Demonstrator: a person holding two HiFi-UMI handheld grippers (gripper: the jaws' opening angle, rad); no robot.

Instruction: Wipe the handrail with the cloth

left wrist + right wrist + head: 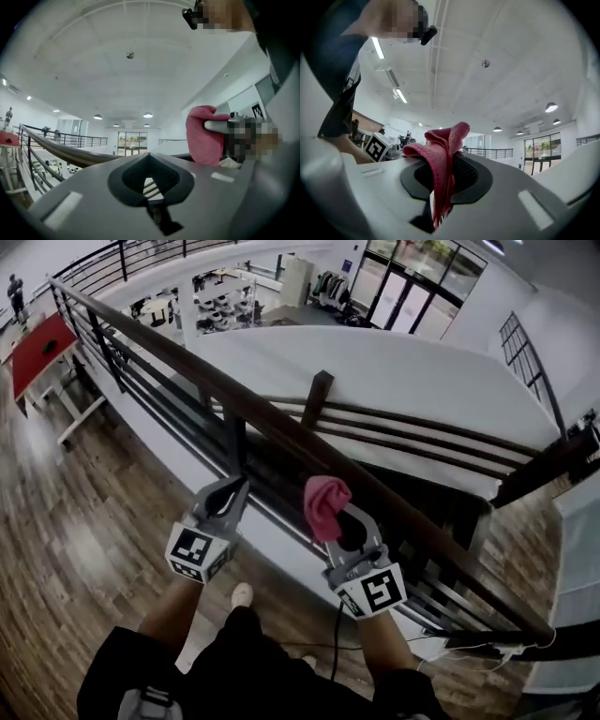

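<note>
Shows the right grey two-jaw gripper (339, 521) in the head view, raised upright and clamped on a crumpled pink-red cloth (325, 501) that bunches above the fingertips. Confirms this in the right gripper view: fingers (480, 180) drawn together on the cloth (443, 154), one fold pinched down between the dark pads and the rest flopping over the top. Places the cloth just in front of the long dark-brown wooden handrail (272, 423), close to it, though whether touching or just apart is hard to say from this steep angle. Sets the left grey two-jaw gripper (230, 491) beside the right one, also near the handrail, with fingers closed on each other and nothing held. Bears that out in the left gripper view, with pads (119, 178) meeting at the tips and only rails showing through the moulded hollow. Catches the cloth (204, 136) at the right of that view and the handrail (61, 151) running off to the left.
</note>
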